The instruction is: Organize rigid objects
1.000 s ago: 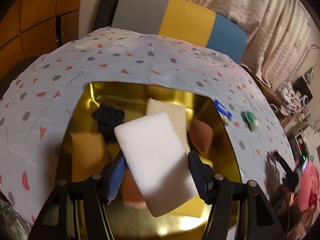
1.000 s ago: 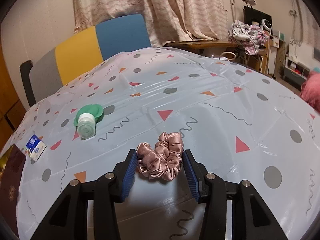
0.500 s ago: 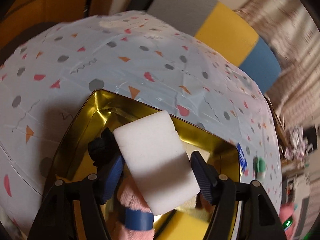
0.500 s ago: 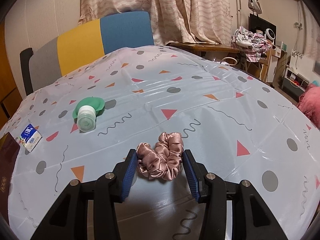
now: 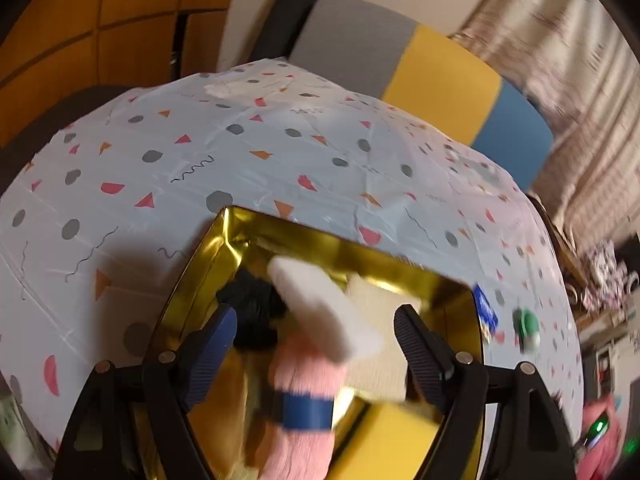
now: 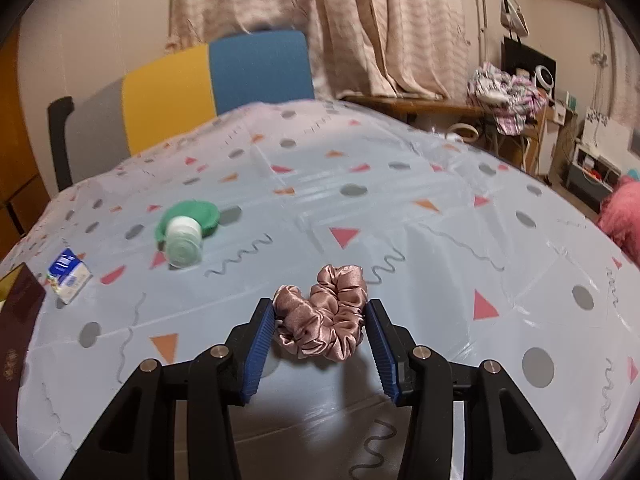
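Note:
In the left wrist view my left gripper (image 5: 316,328) is open above a gold tray (image 5: 200,264). A white foam block (image 5: 324,312) is between the jaws but free of them, tilted and blurred, over the tray. The tray holds a black knitted piece (image 5: 252,308), a pink fuzzy item with a blue band (image 5: 304,400), a cream block (image 5: 380,344) and a yellow block (image 5: 384,440). In the right wrist view my right gripper (image 6: 320,320) is shut on a pink satin scrunchie (image 6: 324,320) at the tablecloth.
A green-capped white bottle (image 6: 184,232) lies on its side at the left of the patterned tablecloth (image 6: 400,208); it also shows in the left wrist view (image 5: 528,328). A small blue-white packet (image 6: 68,276) lies near the tray's dark outer wall (image 6: 16,336). A multicoloured chair (image 6: 216,76) stands behind the table.
My left gripper has opened and let go of the white foam block, which drops tilted toward the tray. The right gripper keeps its hold on the scrunchie and has barely moved.

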The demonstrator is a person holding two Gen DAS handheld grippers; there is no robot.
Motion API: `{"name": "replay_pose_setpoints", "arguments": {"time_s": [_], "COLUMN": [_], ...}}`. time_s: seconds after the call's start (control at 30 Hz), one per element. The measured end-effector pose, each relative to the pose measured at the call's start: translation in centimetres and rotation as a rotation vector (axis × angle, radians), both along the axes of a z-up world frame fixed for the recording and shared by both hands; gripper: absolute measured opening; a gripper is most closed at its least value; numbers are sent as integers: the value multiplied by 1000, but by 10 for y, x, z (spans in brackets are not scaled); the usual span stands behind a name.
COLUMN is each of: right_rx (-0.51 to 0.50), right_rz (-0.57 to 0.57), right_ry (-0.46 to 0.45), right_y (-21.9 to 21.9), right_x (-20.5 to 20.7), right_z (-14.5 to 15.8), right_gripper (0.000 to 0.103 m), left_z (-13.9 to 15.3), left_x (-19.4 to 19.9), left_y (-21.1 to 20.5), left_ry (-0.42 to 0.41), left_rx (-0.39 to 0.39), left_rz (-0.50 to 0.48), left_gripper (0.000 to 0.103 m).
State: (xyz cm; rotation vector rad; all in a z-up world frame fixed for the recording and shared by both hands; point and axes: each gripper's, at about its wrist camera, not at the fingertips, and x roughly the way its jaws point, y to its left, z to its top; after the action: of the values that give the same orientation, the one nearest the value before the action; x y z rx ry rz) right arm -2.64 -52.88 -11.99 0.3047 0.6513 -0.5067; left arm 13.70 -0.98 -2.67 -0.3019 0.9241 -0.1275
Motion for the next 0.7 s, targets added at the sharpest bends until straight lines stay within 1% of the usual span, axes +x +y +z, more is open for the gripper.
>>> {"name": "replay_pose_setpoints", "arguments": {"time_s": [0.07, 0.2, 0.27, 0.37, 0.43, 0.57, 0.7], "right_rx": [-19, -34, -24, 12, 46, 83, 125], "right_rz": [23, 83, 111, 159, 202, 287, 399], "right_ry": [-22, -30, -40, -62, -76, -99, -130], "right_y": [5, 19, 27, 44, 56, 90, 130], "right_x": [-3, -8, -13, -21, -24, -26, -25], "right_z": [6, 16, 22, 32, 39, 53, 69], "right_gripper": [49, 48, 48, 48, 48, 48, 48], "left_z": [0, -2, -5, -7, -8, -7, -5], "left_x": [-16, -38, -47, -57, -63, -74, -80], "left_y": [-2, -7, -9, -9, -10, -9, 7], "left_ry": [-14, -28, -19, -20, -26, -26, -31], "left_rx": [2, 20, 0, -46, -61, -67, -73], "left_rz": [-47, -135, -172, -209, -234, -257, -229], "left_gripper": [82, 82, 82, 82, 82, 82, 82]}}
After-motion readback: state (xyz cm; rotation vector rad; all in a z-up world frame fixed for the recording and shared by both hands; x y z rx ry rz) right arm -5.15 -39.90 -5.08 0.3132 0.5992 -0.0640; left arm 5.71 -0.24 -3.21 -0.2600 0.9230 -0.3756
